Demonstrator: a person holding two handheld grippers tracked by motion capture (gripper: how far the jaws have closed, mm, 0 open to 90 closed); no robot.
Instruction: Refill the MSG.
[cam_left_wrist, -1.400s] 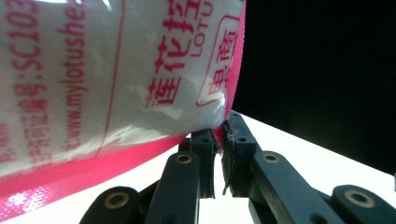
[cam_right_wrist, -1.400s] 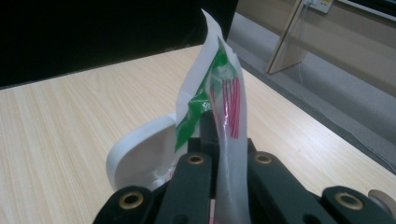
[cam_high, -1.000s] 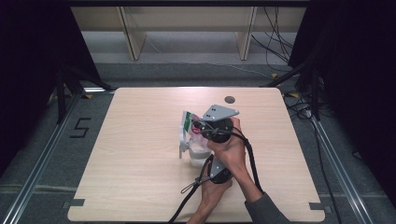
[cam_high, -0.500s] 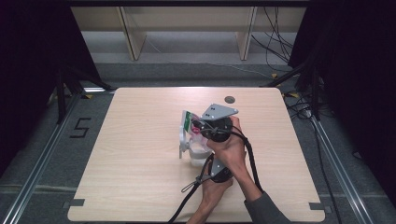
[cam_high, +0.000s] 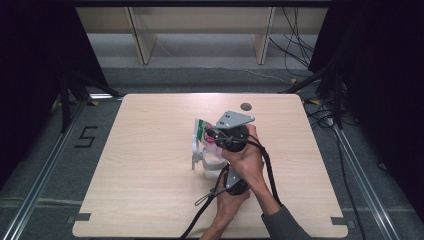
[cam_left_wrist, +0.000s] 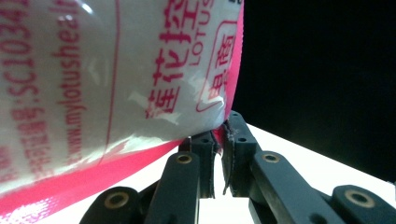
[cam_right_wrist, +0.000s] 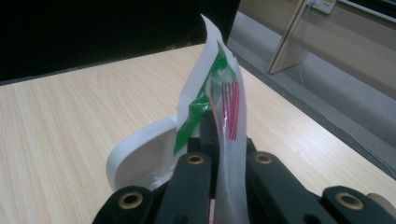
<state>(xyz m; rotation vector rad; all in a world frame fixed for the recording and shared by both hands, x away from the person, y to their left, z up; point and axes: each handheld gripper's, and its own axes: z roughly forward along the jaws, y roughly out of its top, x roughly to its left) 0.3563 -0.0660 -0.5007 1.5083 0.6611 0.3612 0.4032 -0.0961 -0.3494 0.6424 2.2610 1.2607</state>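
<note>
Both grippers, left (cam_left_wrist: 219, 154) and right (cam_right_wrist: 224, 154), stay clamped on the packet (cam_high: 202, 131) above a white bowl (cam_high: 212, 162); nothing has visibly moved, so tearing has probably not begun.

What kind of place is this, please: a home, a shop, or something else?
Probably a lab or recording studio, not a home. The wooden table stands between dark curtains, loose cables run over the grey floor, and a "5" is marked beside the table.
</note>
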